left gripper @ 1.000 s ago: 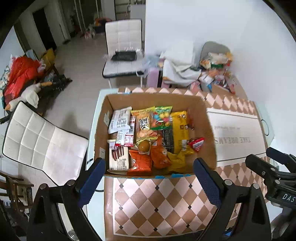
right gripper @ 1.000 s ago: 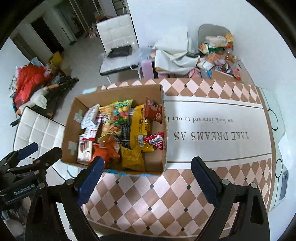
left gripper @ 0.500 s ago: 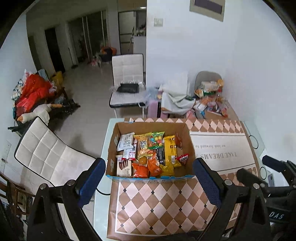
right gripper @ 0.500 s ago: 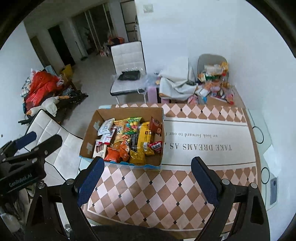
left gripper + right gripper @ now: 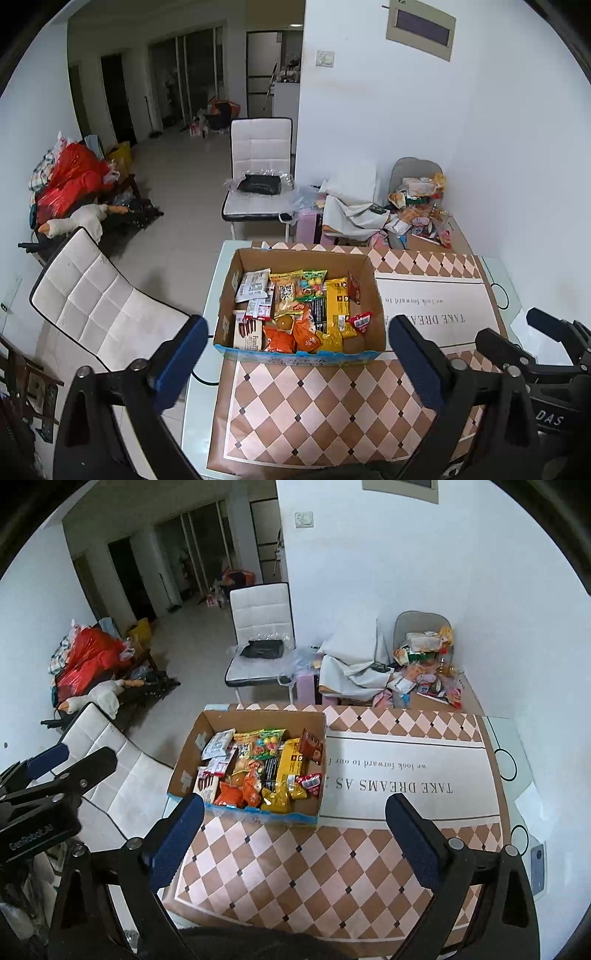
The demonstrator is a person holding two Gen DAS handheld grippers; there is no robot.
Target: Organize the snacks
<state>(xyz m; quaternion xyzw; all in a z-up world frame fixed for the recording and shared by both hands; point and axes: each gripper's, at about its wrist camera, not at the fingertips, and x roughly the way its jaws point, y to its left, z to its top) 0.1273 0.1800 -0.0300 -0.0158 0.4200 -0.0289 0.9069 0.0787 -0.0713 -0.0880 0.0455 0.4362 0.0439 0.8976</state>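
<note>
A cardboard box full of snack packets stands on the left part of the table; it also shows in the right wrist view with the snacks inside. My left gripper is open and empty, held high above the table, near the box's front edge. My right gripper is open and empty, high above the checkered tablecloth, to the right of the left gripper.
White chairs stand left of the table and behind it. A pile of snacks and cloth lies at the table's far end. A white wall runs along the right.
Both grippers have risen and pulled back from the box, so the box looks smaller and more of the room shows. Both stay open.
</note>
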